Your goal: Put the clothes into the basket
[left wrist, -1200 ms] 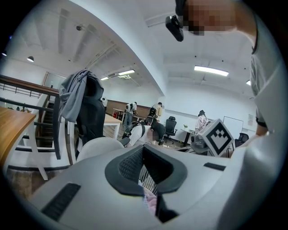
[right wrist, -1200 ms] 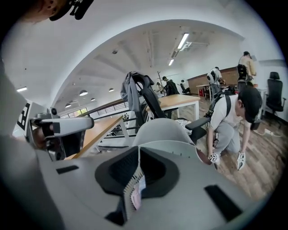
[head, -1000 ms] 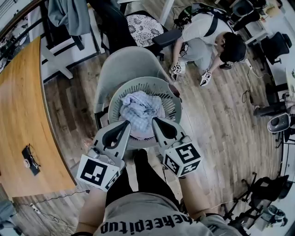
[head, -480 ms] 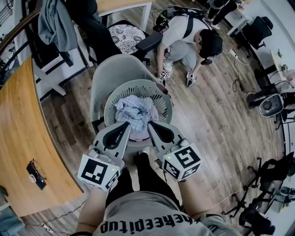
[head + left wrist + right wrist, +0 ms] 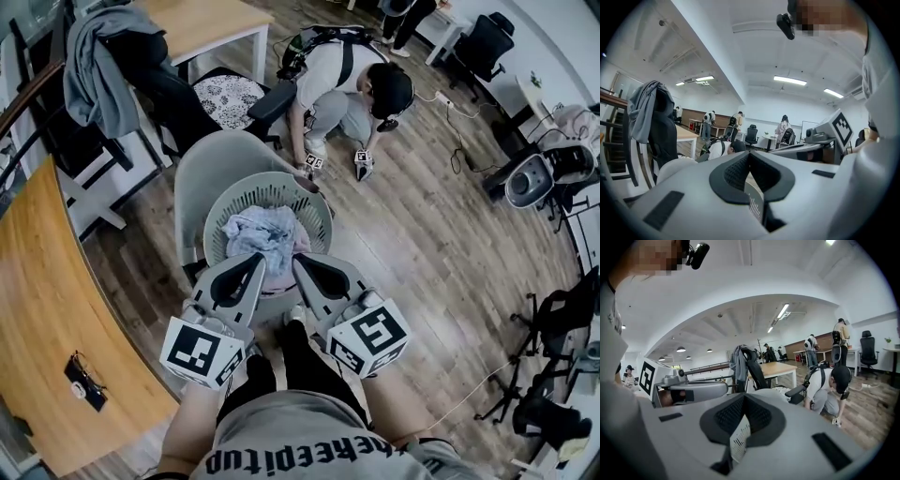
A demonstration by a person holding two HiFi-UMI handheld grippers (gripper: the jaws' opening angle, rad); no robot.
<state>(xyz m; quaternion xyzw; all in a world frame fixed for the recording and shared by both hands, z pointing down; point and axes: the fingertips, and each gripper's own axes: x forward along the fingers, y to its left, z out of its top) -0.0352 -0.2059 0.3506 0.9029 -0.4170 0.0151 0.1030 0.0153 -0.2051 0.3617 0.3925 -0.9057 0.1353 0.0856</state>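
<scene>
Wood floor | grey laundry basket on chair, clothes inside | left tool clenched, empty | right tool clenched, empty

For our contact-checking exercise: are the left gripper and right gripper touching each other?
Apart. Head view shows clothes between the left gripper and right gripper.

Crumpled pale-blue clothes, perhaps pink beneath, fill the round grey basket.
</scene>
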